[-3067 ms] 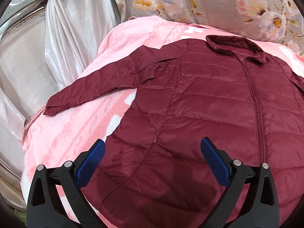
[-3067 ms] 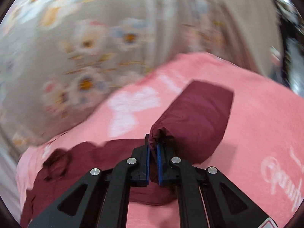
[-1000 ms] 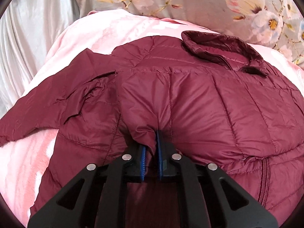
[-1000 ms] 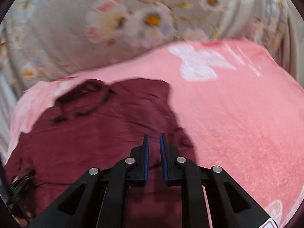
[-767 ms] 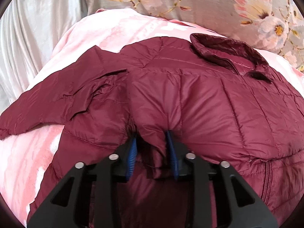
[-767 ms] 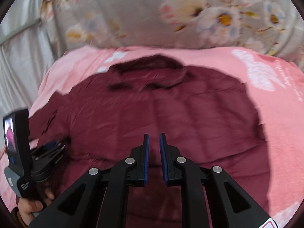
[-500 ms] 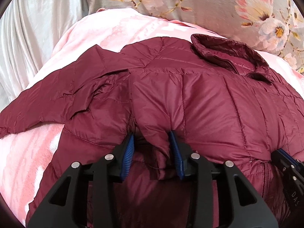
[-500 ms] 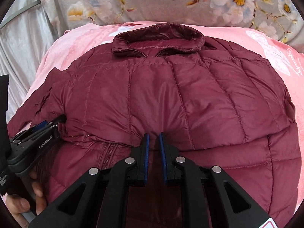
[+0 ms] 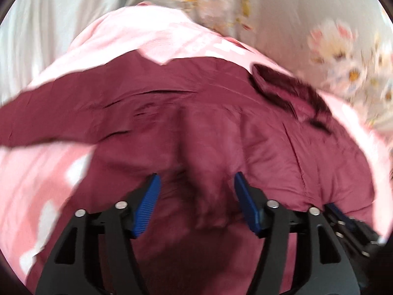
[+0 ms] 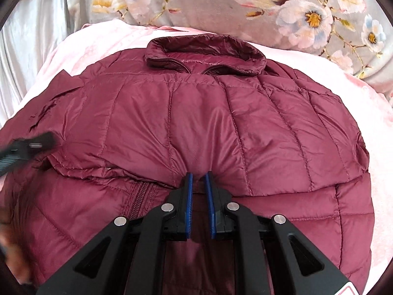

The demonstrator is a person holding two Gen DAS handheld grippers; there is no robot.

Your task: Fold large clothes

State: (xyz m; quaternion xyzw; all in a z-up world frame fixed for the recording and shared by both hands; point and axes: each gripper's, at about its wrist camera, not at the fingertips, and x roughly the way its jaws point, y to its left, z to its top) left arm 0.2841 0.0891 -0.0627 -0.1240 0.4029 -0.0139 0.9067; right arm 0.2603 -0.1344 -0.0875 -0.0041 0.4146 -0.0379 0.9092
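Opening left gripper (image 9: pixel 197 198) fingers, jacket (image 10: pixel 196 113) fold loose between.

Two matching handheld grippers, all black plastic. Left gripper (image 9: pixel 197 202): chunky angled arms with triangular cutouts, round silver screws at the pivots, long blue ribbed pads (image 9: pixel 147 205) lining the inner faces of the fingers. Right gripper (image 10: pixel 199 204): same black frame, same silver screws, same blue pads (image 10: pixel 188 204), plus a corner of a red-and-white sticker at the bottom right edge of the body.
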